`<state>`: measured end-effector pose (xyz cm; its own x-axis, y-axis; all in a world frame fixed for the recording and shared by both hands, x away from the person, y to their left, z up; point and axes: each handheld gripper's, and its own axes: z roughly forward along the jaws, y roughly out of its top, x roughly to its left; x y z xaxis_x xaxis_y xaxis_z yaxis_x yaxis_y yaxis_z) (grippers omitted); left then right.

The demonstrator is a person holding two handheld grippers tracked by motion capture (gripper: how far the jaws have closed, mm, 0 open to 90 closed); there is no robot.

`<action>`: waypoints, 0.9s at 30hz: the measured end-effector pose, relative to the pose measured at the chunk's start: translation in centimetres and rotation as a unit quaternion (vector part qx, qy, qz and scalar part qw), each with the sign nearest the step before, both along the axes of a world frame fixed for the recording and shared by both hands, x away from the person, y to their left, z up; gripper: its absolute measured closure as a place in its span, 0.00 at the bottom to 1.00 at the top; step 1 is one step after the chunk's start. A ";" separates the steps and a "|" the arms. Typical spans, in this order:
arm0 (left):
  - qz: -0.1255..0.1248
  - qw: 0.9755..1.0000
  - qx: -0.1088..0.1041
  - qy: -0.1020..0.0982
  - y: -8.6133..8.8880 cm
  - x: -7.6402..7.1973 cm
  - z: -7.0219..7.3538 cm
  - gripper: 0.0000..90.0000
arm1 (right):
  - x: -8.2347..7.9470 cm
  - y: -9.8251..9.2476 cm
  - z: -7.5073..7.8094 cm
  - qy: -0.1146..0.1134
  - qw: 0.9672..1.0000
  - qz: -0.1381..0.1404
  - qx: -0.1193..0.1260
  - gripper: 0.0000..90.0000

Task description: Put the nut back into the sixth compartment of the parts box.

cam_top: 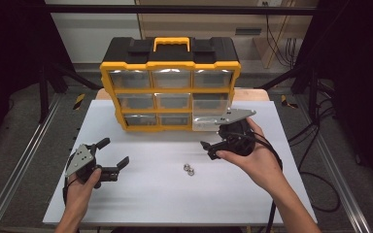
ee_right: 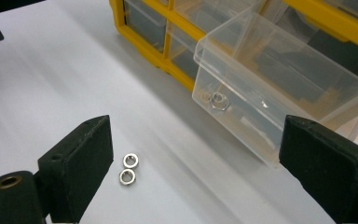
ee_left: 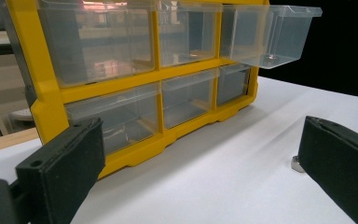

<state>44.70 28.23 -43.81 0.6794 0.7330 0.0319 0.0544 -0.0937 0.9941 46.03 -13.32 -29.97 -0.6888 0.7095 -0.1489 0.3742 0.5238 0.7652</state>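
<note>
high view: two nuts [cam_top: 189, 169] side by side, flat, holes up; right tool [cam_top: 209, 148] wide, empty

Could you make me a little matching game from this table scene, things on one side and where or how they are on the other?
Things:
1. two nuts
2. pulled-out drawer
3. right gripper
4. organizer handle

States:
a. yellow, on top
b. lying side by side on the white table
c. clear, with one nut inside
d. jaws open, holding nothing

Pairs: 1-b, 2-c, 3-d, 4-a
</note>
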 end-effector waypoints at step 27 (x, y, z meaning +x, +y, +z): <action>-0.001 1.000 -0.004 0.000 -0.2 0.1 -0.1 0.01 | -1.4 1.1 -7.7 0.061 0.998 0.019 -0.021 0.10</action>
<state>44.82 28.00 -43.91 0.6808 0.7320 0.0259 0.0552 -0.0866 0.9947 44.64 -12.20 -37.69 -0.7297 0.6777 -0.0904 0.4432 0.5695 0.6923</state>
